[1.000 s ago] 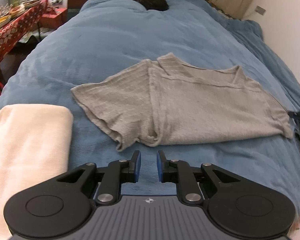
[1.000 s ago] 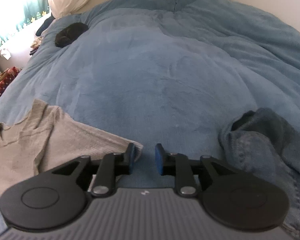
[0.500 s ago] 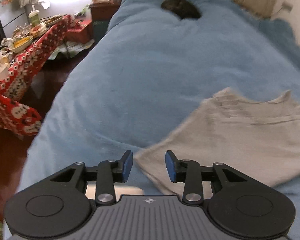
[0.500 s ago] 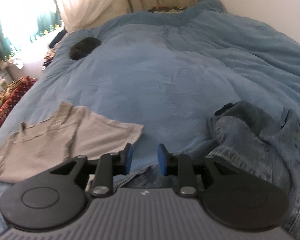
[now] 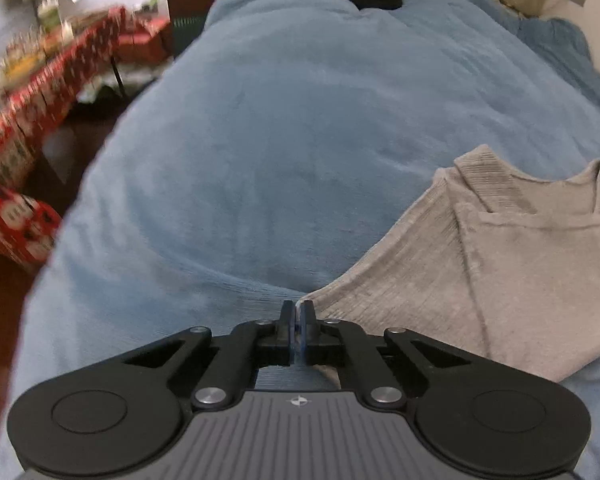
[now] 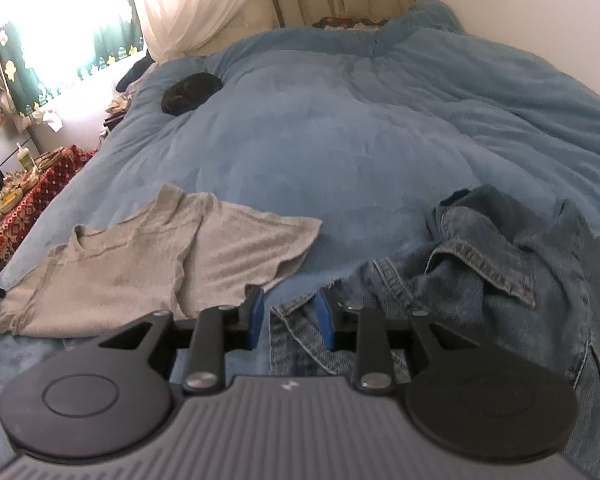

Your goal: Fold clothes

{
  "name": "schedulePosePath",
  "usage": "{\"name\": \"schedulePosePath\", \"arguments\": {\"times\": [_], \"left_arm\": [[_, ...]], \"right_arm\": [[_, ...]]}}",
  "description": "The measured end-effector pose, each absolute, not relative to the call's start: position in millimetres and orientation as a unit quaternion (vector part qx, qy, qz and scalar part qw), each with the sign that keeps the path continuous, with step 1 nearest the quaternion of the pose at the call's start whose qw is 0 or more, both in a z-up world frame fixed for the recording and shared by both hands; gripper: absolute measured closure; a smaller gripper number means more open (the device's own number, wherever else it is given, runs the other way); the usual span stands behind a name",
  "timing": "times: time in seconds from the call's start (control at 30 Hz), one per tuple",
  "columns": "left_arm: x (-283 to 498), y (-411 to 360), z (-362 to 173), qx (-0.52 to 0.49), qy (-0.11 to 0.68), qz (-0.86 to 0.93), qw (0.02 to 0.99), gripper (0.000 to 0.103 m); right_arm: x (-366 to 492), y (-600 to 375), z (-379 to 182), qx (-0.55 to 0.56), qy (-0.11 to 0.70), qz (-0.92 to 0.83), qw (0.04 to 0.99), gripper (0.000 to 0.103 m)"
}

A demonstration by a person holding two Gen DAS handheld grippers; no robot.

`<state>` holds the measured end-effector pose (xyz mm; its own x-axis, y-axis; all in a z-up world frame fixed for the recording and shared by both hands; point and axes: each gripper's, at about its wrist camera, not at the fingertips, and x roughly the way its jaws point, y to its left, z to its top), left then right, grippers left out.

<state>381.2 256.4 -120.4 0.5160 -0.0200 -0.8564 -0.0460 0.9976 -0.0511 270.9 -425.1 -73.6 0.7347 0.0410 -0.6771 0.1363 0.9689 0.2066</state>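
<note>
Left wrist view shows my left claw (image 5: 299, 312) clamped on the grey shirt's (image 5: 500, 264) corner, while my right claw (image 6: 289, 314) spreads apart above the jeans (image 6: 480, 280).

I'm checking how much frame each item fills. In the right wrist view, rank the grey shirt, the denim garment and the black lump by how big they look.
1. denim garment, though it lies nearest the camera
2. grey shirt, not far behind
3. black lump, far off on the bed

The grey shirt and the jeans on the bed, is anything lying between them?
No. In the right wrist view only bare blue blanket shows between the grey shirt and the jeans; nearest the camera the gap narrows.
</note>
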Motion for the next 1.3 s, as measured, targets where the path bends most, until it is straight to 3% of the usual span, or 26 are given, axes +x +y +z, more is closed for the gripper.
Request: {"name": "schedulePosePath", "arguments": {"times": [0.23, 0.53, 0.67, 0.83, 1.3], "left_arm": [[383.0, 263.9, -126.5, -0.027, 0.498, 0.020, 0.866, 0.100], [385.4, 270.5, -136.3, -0.031, 0.501, 0.021, 0.865, 0.100], [379.1, 271.9, -135.4, -0.044, 0.501, 0.010, 0.864, 0.100], [377.7, 275.7, -130.3, -0.048, 0.502, -0.008, 0.864, 0.100], [388.3, 291.5, -128.2, -0.051, 0.518, -0.063, 0.851, 0.100]], "right_arm": [[283.8, -407.9, -80.6, 0.112, 0.367, -0.002, 0.924, 0.072], [295.9, -315.8, -86.3, 0.027, 0.386, 0.091, 0.917, 0.071], [303.6, -262.1, -103.4, 0.011, 0.396, 0.120, 0.910, 0.058], [319.1, -189.1, -119.3, -0.002, 0.390, 0.165, 0.906, 0.050], [338.9, -9.7, -143.8, -0.049, 0.391, 0.286, 0.873, 0.048]]}}
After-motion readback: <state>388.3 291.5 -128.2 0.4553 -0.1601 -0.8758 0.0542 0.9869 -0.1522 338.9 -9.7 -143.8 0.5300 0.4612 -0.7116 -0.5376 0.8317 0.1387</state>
